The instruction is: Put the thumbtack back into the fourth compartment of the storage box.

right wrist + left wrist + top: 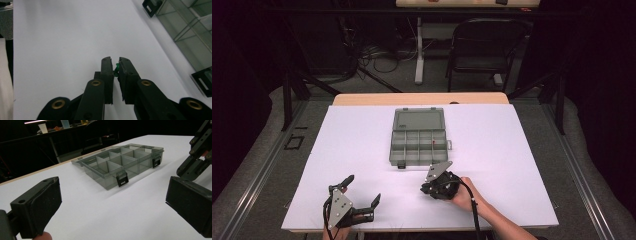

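Observation:
A clear grey compartment box (419, 145) lies open in the middle of the white table, its lid (418, 120) folded flat behind it. One compartment holds a small red item (432, 142). My right gripper (424, 189) rests low on the table just in front of the box. In the right gripper view, this gripper (115, 61) is shut on a small green pin (116, 69) pinched between its pads. My left gripper (362, 190) stands open near the table's front edge with nothing between its jaws. In the left gripper view, its own gripper (116, 202) faces the box (120, 163), with the right gripper (197, 157) off to the side.
The box's two black latches (122, 179) face the front. The white sheet (492, 150) has bare room left and right of the box. Beyond the table stand a black folding chair (484, 45) and a desk leg with cables (418, 50).

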